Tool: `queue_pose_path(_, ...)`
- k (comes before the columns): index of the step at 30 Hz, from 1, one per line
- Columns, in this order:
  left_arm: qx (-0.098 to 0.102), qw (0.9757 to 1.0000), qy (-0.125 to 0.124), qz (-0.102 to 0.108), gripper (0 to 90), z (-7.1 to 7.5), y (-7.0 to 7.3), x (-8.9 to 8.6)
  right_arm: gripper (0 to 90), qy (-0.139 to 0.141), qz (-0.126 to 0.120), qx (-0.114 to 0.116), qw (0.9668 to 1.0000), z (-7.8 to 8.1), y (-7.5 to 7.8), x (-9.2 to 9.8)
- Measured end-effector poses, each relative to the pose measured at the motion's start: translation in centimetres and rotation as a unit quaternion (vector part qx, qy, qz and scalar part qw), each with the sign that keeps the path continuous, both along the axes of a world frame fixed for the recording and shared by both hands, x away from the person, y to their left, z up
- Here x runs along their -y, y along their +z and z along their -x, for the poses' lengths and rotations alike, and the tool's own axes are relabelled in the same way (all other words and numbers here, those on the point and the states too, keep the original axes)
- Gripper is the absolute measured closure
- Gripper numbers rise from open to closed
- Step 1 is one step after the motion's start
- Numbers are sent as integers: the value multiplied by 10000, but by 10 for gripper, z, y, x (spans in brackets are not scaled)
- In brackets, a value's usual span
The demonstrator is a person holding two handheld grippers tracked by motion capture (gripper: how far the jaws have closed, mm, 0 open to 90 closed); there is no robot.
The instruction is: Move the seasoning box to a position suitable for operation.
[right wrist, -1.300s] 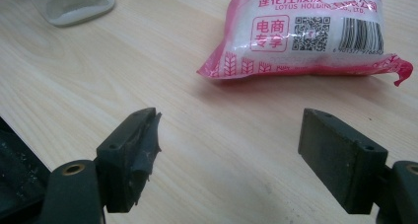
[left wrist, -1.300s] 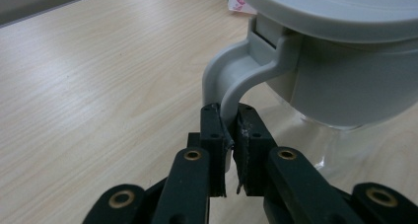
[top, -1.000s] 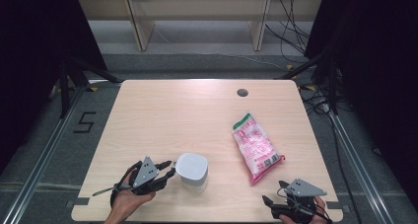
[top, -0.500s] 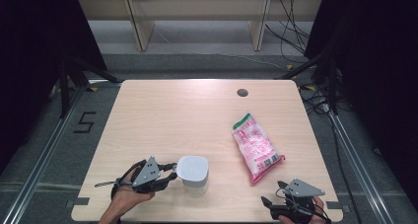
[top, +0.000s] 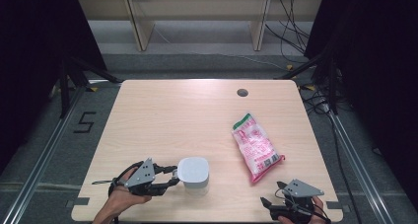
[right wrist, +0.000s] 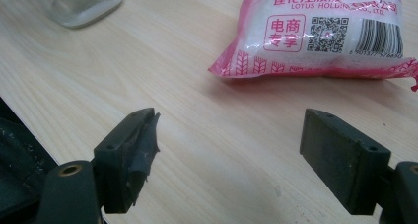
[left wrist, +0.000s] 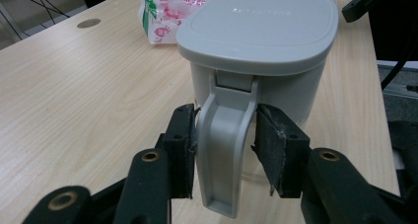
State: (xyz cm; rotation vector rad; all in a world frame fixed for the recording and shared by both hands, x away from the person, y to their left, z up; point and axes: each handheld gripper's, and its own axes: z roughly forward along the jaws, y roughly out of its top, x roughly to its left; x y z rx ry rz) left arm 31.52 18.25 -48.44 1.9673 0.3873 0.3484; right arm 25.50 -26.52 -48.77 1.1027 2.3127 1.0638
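Observation:
A grey container with a flat lid (top: pixel 193 170) (left wrist: pixel 256 36) stands near the table's front edge, left of centre. Its curved handle (left wrist: pixel 224 150) lies between the jaws of my left gripper (top: pixel 172 175) (left wrist: pixel 224 130). Those jaws have just been opening, and the pads sit right beside the handle without squeezing it. At the front right, my right gripper (top: pixel 272 193) (right wrist: pixel 229 120) stands wide open over bare wood. A pink and white bag (top: pixel 256 146) (right wrist: pixel 325 31) lies just beyond it.
The wooden table (top: pixel 172 120) has a round cable hole (top: pixel 242 92) at the back right. The container's pale base (right wrist: pixel 79 4) shows far off in the right gripper view. The bag (left wrist: pixel 167 12) lies behind the container in the left gripper view. Dark floor and cables surround the table.
The left forearm has shifted slightly to the left. The container, the bag and the right gripper stand where they were.

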Motion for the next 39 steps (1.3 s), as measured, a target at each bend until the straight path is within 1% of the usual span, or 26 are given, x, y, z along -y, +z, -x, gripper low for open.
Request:
queue_pose_path(1, -61, 9999, 32, 96, 595, 1, 0, 1, 229, 17, 9, 3, 10000, 0, 0, 0)
queue_pose_path(4, -118, 9999, 26, 113, 597, 0, 1, 1, 229, 1, -4, -35, 10000, 0, 0, 0)
queue_pose_path(10, -126, 9999, -29, 107, 621, 2, 1, 3, 229, -1, -6, -39, 10000, 0, 0, 0)
queue_pose_path(11, -193, 9997, -34, 122, 636, 3, 1, 5, 229, 1, -9, -39, 10000, 0, 0, -1)
queue_pose_path(13, -157, 9998, -49, 110, 667, 4, 2, 7, 229, 0, -13, -38, 10000, 0, 0, -1)
queue_pose_path(14, -82, 9999, -48, 44, 674, 5, 3, 10, 229, -3, -18, -41, 10000, 0, 0, -1)
queue_pose_path(15, -36, 10000, -46, 32, 675, 5, 3, 12, 229, -13, -28, -53, 10000, 0, 0, -1)
queue_pose_path(16, 11, 10000, -62, -67, 674, 5, 5, 12, 229, -8, -28, -51, 10000, 0, 0, -1)
queue_pose_path(17, -9, 10000, -18, -70, 674, 6, 5, 14, 229, -2, -34, -49, 10000, 0, 0, -1)
queue_pose_path(19, 71, 10000, 37, -41, 673, 5, 5, 16, 229, -5, -22, -37, 10000, 0, 0, -1)
queue_pose_path(21, 79, 9999, 46, -61, 673, 4, 6, 16, 229, 9, -14, -9, 10000, 0, 1, 0)
queue_pose_path(22, 61, 9998, 139, -89, 673, 3, 7, 19, 229, 17, 7, -3, 10000, 0, 1, 0)
queue_pose_path(23, 61, 9998, 139, -89, 674, 3, 7, 19, 229, 17, 7, -3, 10000, 0, 1, 0)
queue_pose_path(25, 155, 9996, 123, -219, 677, 3, 4, 26, 229, 0, -56, -16, 10000, 0, 0, -1)
queue_pose_path(26, 136, 9996, 157, -168, 678, 3, 4, 27, 229, -4, -26, -8, 10000, 0, 0, -1)
queue_pose_path(27, 120, 9997, 160, -150, 678, 2, 3, 28, 229, -45, -43, -92, 9999, 1, 1, -1)
queue_pose_path(29, 90, 9996, 190, -163, 678, 1, 4, 29, 229, -3, -19, -41, 10000, 0, 0, -1)
queue_pose_path(30, 144, 9995, 228, -184, 678, -2, 4, 32, 229, -5, -8, -33, 10000, 0, 0, -1)
queue_pose_path(31, 125, 9995, 232, -160, 678, -4, 4, 34, 229, -2, -12, -27, 10000, 0, 1, -1)
queue_pose_path(32, 120, 9995, 203, -194, 677, -7, 4, 33, 229, -13, -47, -22, 10000, 0, 1, -1)
queue_pose_path(33, 165, 9993, 274, -177, 677, -9, 4, 35, 229, 9, -9, -8, 10000, 0, 0, -1)
queue_pose_path(35, 165, 9992, 340, -165, 678, -12, 4, 38, 229, -16, -39, -56, 10000, 0, 0, -1)
queue_pose_path(36, 194, 9990, 332, -214, 677, -15, 4, 38, 229, -8, -16, -41, 10000, 0, 0, -1)
queue_pose_path(37, 194, 9990, 332, -214, 677, -15, 4, 38, 229, -8, -16, -41, 10000, 0, 0, -1)
queue_pose_path(38, 224, 9989, 365, -171, 676, -20, 3, 40, 230, 17, -1, -3, 10000, 0, 1, 0)
queue_pose_path(39, 218, 9988, 396, -191, 676, -21, 3, 41, 230, -1, -12, -25, 10000, 0, 1, -1)
